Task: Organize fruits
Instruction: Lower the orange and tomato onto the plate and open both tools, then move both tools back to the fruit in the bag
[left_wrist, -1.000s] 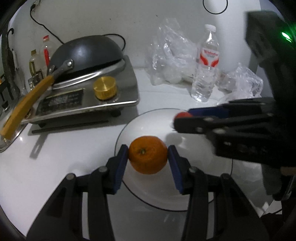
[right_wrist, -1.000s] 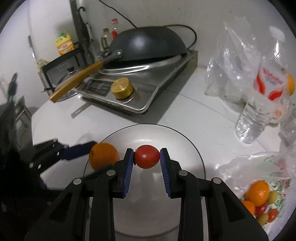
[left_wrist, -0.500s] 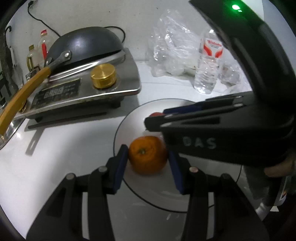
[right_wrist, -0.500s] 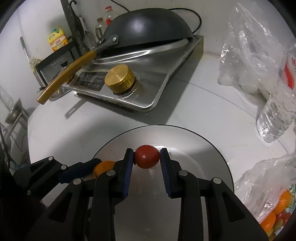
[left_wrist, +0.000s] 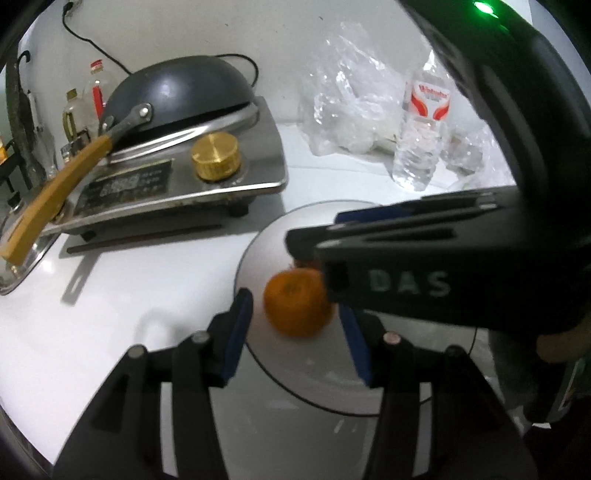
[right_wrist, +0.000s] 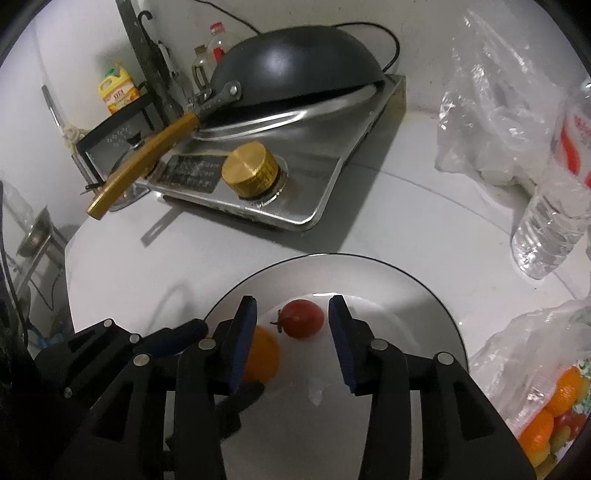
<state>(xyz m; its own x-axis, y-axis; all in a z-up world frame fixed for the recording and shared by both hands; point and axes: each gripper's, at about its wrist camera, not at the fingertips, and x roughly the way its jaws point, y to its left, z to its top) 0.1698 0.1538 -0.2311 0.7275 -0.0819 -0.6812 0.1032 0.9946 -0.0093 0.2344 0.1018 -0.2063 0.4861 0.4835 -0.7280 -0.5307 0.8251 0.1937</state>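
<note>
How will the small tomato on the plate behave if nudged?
The tomato looks round and smooth, so it would probably roll across the plate. Its skin seems glossy, likely slippery and easily bruised under a firm squeeze.

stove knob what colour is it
Gold, brass-like: the stove knob shows best in the right wrist view.

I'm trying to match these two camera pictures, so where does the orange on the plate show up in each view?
Left wrist: the orange sits low and central, between the open left gripper fingers, on the plate.
Right wrist: the orange is lower left of centre, partly behind the right gripper finger, beside the tomato.
Shared landmark: the gold knob on the stove.
</note>
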